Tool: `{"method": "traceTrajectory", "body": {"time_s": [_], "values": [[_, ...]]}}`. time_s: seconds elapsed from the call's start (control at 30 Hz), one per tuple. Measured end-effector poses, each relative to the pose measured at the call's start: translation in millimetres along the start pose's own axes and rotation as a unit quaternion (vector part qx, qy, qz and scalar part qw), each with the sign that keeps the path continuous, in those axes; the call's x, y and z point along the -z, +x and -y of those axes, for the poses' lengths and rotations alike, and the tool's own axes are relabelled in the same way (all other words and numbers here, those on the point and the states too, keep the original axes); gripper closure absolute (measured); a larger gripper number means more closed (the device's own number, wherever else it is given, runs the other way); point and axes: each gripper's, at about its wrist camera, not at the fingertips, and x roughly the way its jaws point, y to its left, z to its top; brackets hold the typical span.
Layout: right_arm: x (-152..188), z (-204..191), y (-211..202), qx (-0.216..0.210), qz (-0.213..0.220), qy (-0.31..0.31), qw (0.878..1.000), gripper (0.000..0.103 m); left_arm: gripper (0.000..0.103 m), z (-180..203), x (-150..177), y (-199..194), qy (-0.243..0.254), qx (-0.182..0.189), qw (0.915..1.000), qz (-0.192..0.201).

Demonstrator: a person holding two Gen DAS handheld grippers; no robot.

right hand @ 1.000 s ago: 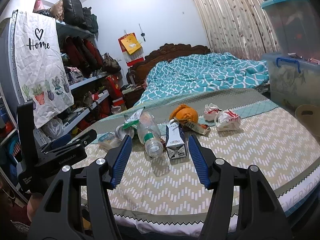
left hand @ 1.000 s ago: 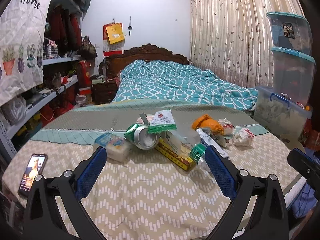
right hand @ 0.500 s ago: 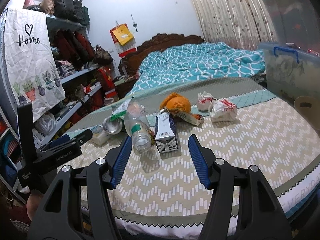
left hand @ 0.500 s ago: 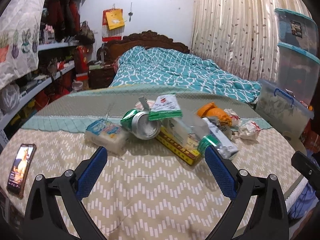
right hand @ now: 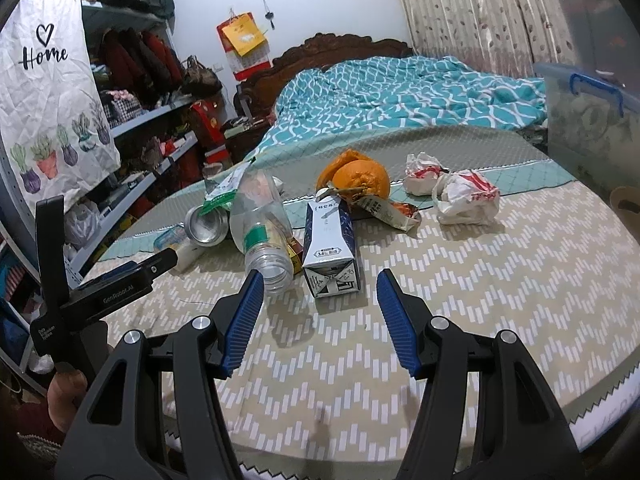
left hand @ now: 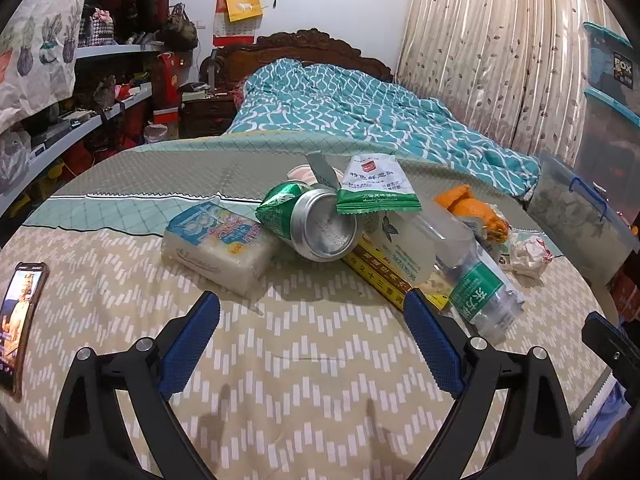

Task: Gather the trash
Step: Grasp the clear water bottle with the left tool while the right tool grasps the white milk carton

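Trash pile sat on the chevron bedspread [left hand: 304, 364] just ahead of both tools. Milk carton [right hand: 330, 252] lay dead ahead of the right gripper [right hand: 320, 312], plastic bottle [right hand: 262, 232] off its left finger. Dented can [left hand: 316, 220] and tissue pack [left hand: 218, 246] were ahead of the left gripper [left hand: 312, 332]. Both spread wide, holding nothing. Phone [left hand: 18, 322] far left.

Left gripper [left hand: 312, 300]: black plastic frame with triangular cut-outs, silver round screws at the finger joints, blue ribbed pads [left hand: 192, 344]. Right gripper [right hand: 320, 280]: same black frame, silver screws, blue ribbed pads [right hand: 244, 316]. White lettering on the left unit's black body; bare skin at its handle.
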Motion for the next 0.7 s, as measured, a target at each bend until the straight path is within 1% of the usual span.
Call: {"method": "traceTrajectory", "body": {"time_s": [0.13, 0.17, 0.23, 0.33, 0.5, 0.57, 0.6, 0.63, 0.7], "values": [[-8.8, -13.5, 19.7, -0.005, -0.022, -0.036, 0.999, 0.041, 0.014, -2.2, -0.2, 5.2, 0.004, 0.006, 1.0000, 0.000], [-12.3, -18.7, 29.0, -0.008, -0.031, -0.049, 0.998, 0.040, 0.014, -3.2, 0.7, 5.9, 0.005, 0.006, 1.0000, 0.000], [-17.6, -26.1, 45.3, -0.014, -0.048, -0.066, 0.997, 0.034, 0.014, -5.2, 2.0, 6.8, 0.006, 0.006, 1.0000, -0.002], [-25.1, -34.2, 67.7, -0.021, -0.062, -0.076, 0.995, 0.034, 0.014, -11.6, 2.2, 6.4, 0.001, 0.005, 1.0000, -0.003], [-27.9, -40.5, 97.3, -0.012, -0.086, -0.087, 0.992, 0.033, 0.014, -20.4, 4.1, 4.8, -0.006, 0.002, 1.0000, -0.005], [-25.5, -42.8, 102.0, -0.004, -0.086, -0.096, 0.992, 0.034, 0.014, -22.2, 4.1, 4.7, -0.005, 0.003, 1.0000, -0.006], [-24.7, -44.3, 101.1, -0.004, -0.085, -0.102, 0.991, 0.040, 0.014, -22.0, 4.2, 5.0, -0.004, 0.004, 1.0000, -0.007], [-24.2, -45.2, 98.3, -0.018, -0.086, -0.107, 0.990, 0.056, 0.014, -21.2, 4.3, 5.3, -0.003, 0.005, 1.0000, -0.008], [-22.9, -44.8, 94.2, -0.007, -0.081, -0.113, 0.990, 0.056, 0.014, -17.7, 4.8, 6.5, 0.001, 0.008, 0.9999, -0.009]]}}
